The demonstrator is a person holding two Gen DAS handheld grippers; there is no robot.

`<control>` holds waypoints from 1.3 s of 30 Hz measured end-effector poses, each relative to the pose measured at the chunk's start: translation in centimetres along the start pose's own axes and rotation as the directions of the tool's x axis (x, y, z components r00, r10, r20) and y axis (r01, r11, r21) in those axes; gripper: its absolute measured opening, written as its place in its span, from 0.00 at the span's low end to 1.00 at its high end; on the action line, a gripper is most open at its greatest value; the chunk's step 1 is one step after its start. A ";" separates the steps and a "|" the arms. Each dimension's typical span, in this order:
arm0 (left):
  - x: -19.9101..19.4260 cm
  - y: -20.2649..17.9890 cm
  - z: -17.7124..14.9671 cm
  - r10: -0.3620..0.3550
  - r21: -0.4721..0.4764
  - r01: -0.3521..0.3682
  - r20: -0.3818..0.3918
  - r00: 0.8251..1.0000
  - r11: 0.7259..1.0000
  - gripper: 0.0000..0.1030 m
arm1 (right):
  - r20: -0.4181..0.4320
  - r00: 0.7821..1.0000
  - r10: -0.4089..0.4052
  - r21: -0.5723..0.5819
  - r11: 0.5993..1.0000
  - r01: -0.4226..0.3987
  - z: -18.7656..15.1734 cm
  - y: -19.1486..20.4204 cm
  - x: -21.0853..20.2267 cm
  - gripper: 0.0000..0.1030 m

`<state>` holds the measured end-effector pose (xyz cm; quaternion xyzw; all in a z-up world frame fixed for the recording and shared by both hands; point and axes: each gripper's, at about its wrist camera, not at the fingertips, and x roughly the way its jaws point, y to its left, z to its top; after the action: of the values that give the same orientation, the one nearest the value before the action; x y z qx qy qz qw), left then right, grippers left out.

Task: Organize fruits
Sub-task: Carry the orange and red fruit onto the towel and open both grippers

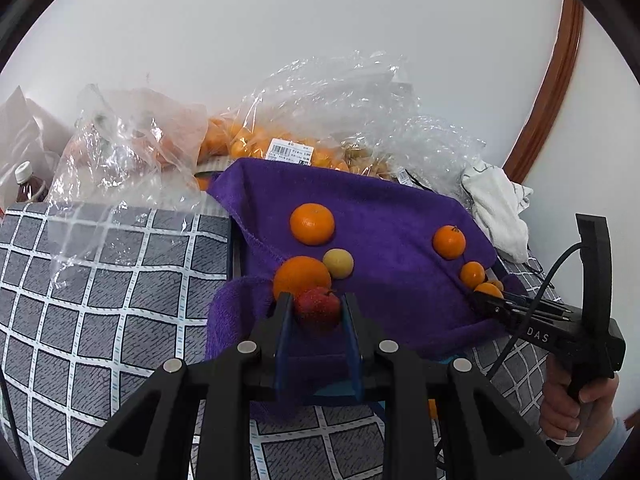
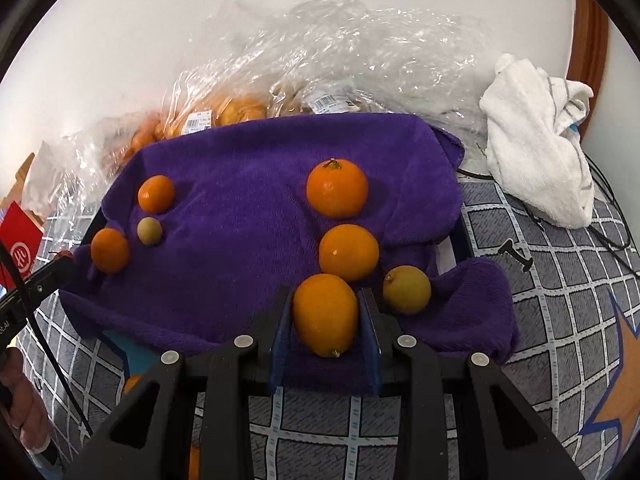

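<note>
Jaws of the left gripper (image 1: 317, 308) clamp a red fruit (image 1: 318, 307), seen clearly only by its own camera. Right gripper (image 2: 326, 308) clamps an orange (image 2: 325, 312); a yellow fruit (image 2: 407, 290) crowds its right jaw, bare purple towel (image 2: 224, 264) lies left

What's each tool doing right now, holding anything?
Left tool: closed on the small red fruit.
Right tool: closed on an orange fruit over the purple towel.

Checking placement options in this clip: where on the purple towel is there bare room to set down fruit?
The widest bare patch on the purple towel is its middle, between the left cluster around the small pale fruit and the right column of oranges. The far edge is also free. Crowded: the near right corner by the yellow fruit.
</note>
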<state>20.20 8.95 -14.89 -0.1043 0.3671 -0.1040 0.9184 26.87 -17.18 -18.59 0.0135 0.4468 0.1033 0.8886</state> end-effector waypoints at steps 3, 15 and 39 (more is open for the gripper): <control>0.3 0.2 -0.1 -0.001 -0.004 0.001 -0.007 1.000 1.000 0.22 | -0.003 1.000 -0.008 -0.017 1.000 0.008 0.0 0.2 0.2 0.31; 1.0 0.7 -0.4 -0.010 -0.023 0.010 -0.030 0.999 1.000 0.22 | -0.005 1.000 -0.001 -0.043 0.999 0.000 0.1 0.3 0.3 0.32; 4.3 -4.1 0.3 0.100 0.016 -0.099 -0.201 0.974 0.995 0.22 | 0.061 0.998 0.009 -0.024 1.000 -0.008 -3.2 -3.6 -6.1 0.40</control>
<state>23.00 3.93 -16.38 -0.0718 0.4627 -0.0691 0.8809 21.45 -22.10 -16.13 0.0082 0.4181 0.1118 0.9015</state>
